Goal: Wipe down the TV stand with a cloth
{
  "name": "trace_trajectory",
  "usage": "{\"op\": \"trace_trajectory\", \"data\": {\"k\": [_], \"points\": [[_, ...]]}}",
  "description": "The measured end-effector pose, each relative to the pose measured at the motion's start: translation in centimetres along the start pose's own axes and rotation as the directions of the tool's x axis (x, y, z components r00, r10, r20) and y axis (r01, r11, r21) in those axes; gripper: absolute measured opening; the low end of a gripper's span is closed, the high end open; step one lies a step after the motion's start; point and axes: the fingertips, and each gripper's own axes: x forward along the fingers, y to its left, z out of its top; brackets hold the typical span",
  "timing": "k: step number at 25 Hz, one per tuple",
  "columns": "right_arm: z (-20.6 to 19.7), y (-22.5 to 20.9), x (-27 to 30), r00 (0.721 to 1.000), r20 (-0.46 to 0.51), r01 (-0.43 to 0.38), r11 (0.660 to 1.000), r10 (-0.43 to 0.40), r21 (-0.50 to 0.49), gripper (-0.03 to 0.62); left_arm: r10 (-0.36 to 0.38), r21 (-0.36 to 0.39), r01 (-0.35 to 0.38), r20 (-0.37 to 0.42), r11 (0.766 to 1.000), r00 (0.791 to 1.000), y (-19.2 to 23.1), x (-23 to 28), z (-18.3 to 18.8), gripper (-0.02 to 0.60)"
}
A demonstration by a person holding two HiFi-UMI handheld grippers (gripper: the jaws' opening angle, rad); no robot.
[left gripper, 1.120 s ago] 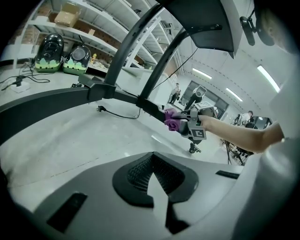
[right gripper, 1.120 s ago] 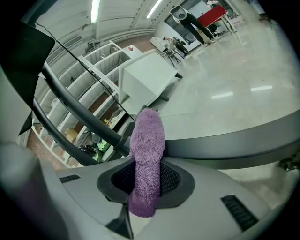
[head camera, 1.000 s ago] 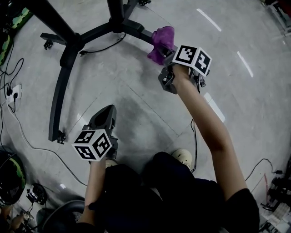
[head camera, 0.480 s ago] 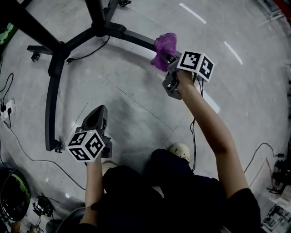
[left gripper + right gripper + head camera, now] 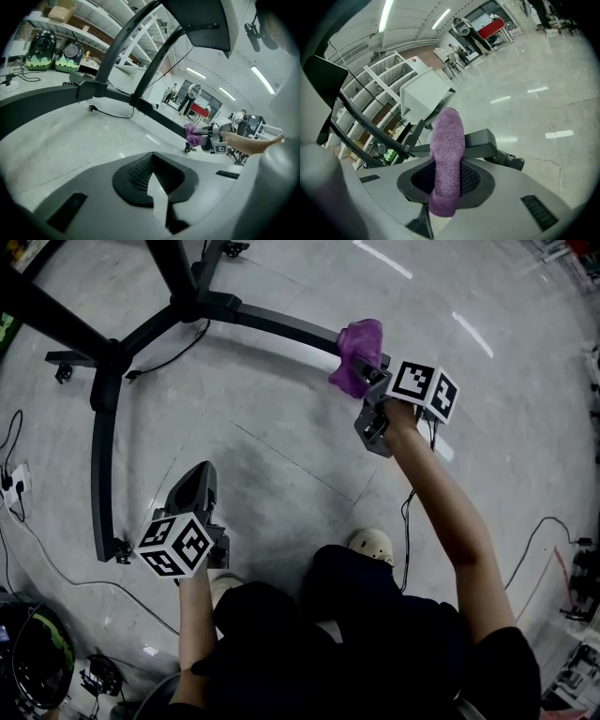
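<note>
Bare floor (image 5: 281, 456) lies open between the TV stand's (image 5: 192, 306) two curved legs, with the left gripper (image 5: 195, 486) hanging over it. The near leg (image 5: 98, 456) and its castor (image 5: 120, 549) bar the left side, with cables (image 5: 56, 563) and a power strip (image 5: 14, 495) beyond. A cord (image 5: 164, 357) crosses near the hub

The TV stand (image 5: 281, 324) is cut off by the head view's edge at 11 to 12 o'clock, so only its base legs are seen. The leg's end at 1 o'clock is covered by the purple cloth (image 5: 356, 354). In the right gripper view, the cloth's lower part is hidden between the jaws of the right gripper (image 5: 445, 180). In the left gripper view, the distant figures (image 5: 174, 91) at 2 o'clock are too small to be made out.
</note>
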Motion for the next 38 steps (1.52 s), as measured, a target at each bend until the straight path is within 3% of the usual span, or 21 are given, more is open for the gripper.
{"op": "trace_trajectory", "data": {"k": [15,27,32,38], "points": [[0.2,-4.9,-3.6,0.999,0.014,0.033,0.998,-0.034,0.054,0.100,-0.038,0.025,0.039,-0.037,0.999,0.999,-2.7,1.9,-0.6,0.005],[0.9,-8.8,-5.5,0.996,0.051,0.070,0.992,-0.076,0.100,0.100,-0.022,0.043,0.024,-0.049,0.999,0.999,-3.1,2.8,-0.5,0.005],[0.7,-6.6,-6.1,0.998,0.051,0.022,1.000,-0.021,-0.018,0.100,-0.011,0.049,0.013,-0.035,0.999,0.999,-3.9,2.4,0.6,0.005],[-0.3,1.5,-6.3,0.985,0.062,-0.141,0.964,0.158,-0.226,0.100,-0.013,0.090,0.010,0.033,0.996,0.999,-4.6,0.3,5.1,0.005]]}}
